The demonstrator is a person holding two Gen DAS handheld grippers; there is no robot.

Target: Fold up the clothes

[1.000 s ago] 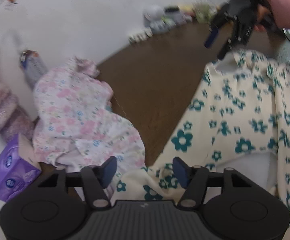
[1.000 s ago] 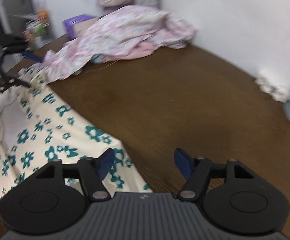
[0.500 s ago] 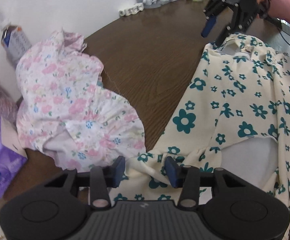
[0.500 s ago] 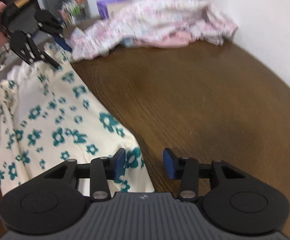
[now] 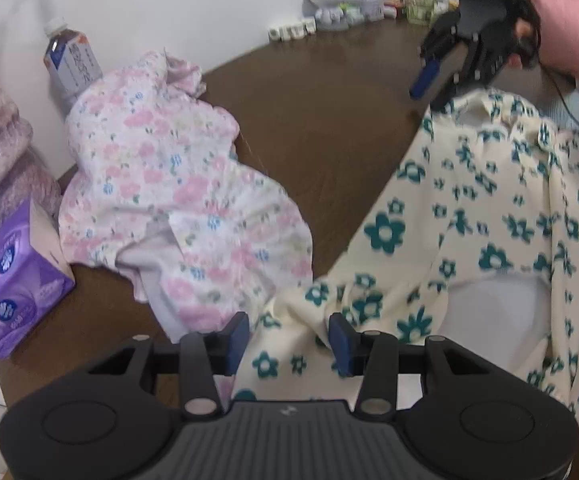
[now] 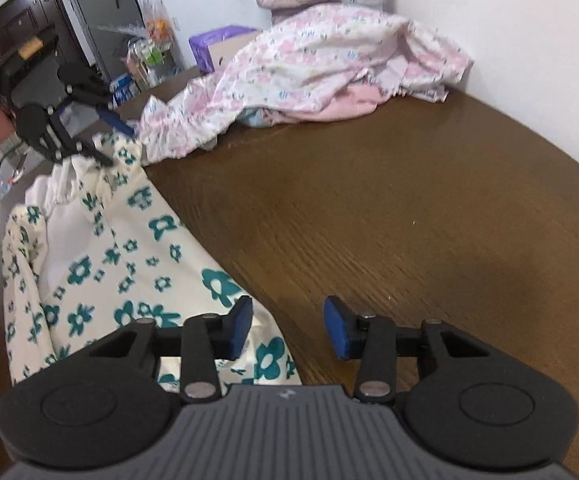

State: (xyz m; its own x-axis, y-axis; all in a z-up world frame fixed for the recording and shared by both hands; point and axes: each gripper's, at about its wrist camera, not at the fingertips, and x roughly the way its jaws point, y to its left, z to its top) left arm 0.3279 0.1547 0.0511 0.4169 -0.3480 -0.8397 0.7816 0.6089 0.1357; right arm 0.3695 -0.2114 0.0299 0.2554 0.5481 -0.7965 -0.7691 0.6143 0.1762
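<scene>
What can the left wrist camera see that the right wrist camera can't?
Only the left wrist view shows the drink bottle by the wall and the little white elephant figure at the far side of the table. Only the right wrist view shows the dark door across the room and the plain pink cloth tucked under the pile. Both views show the cream top with teal flowers, the pink flowery clothes pile, the purple tissue box and the brown table.
</scene>
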